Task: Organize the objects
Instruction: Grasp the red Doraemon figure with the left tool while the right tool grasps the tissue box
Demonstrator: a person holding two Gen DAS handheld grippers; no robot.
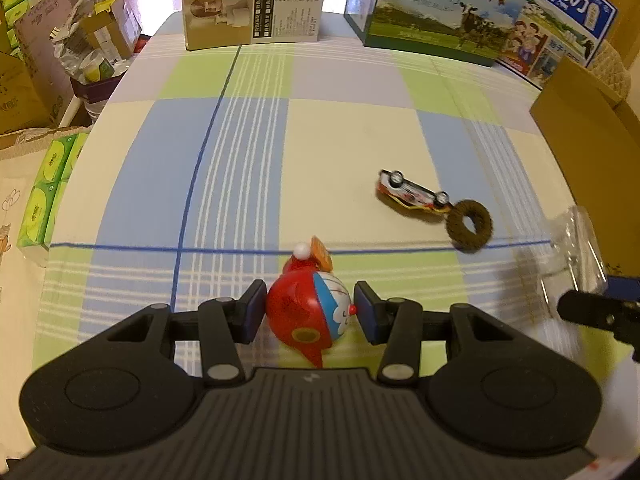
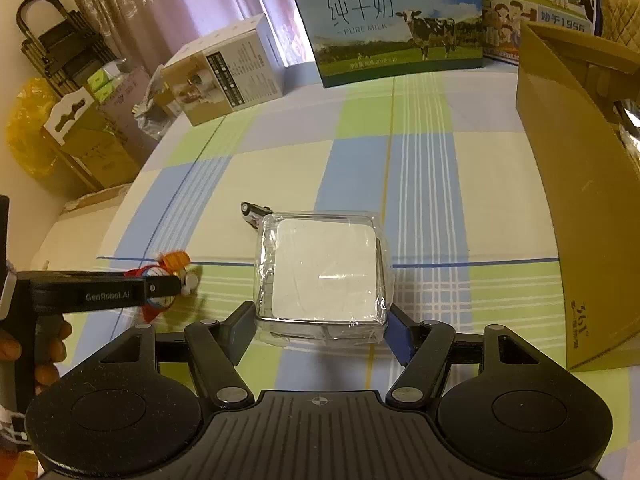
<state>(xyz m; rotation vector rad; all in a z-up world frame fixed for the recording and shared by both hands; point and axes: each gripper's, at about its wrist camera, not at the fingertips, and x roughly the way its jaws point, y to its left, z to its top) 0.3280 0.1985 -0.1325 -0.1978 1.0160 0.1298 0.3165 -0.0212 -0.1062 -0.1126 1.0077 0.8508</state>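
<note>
In the left wrist view my left gripper [image 1: 310,312] is shut on a red and blue cartoon toy figure [image 1: 304,320] with a white pompom, low over the checked tablecloth [image 1: 340,136]. The right wrist view shows the same figure [image 2: 168,280] blurred at the left gripper's tip. My right gripper [image 2: 322,332] is shut on a clear plastic box [image 2: 324,272] with a white face. A toy car [image 1: 412,194] lies overturned on the cloth, touching a brown ring [image 1: 468,226]. The clear box hides most of the car [image 2: 252,212] in the right wrist view.
An open cardboard box [image 2: 580,200] stands along the table's right side. Milk cartons [image 2: 396,20] and a tan product box [image 1: 252,0] line the far edge. Green tissue packs [image 1: 48,192] and cluttered boxes sit off the left edge. A hand [image 2: 44,344] holds the left gripper.
</note>
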